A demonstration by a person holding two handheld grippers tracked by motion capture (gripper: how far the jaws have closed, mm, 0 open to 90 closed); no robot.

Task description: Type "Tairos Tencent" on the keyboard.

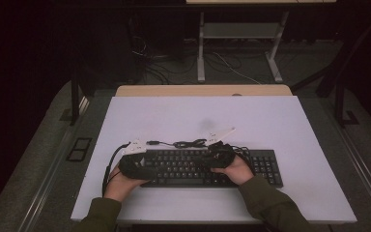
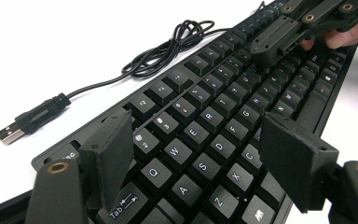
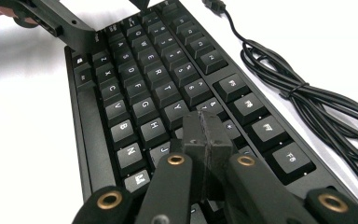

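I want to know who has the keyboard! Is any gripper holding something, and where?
Nothing is held. The left gripper has its jaws open above the keyboard. The right gripper has its jaws shut together, empty, over the keys.

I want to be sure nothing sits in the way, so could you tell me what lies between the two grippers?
Bare keyboard keys lie between the open left gripper and the shut right gripper, as the left gripper view shows.

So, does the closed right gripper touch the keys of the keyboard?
Cannot tell. In the right gripper view the right gripper, jaws shut, sits over the keyboard keys, but its tips hide any contact or gap.
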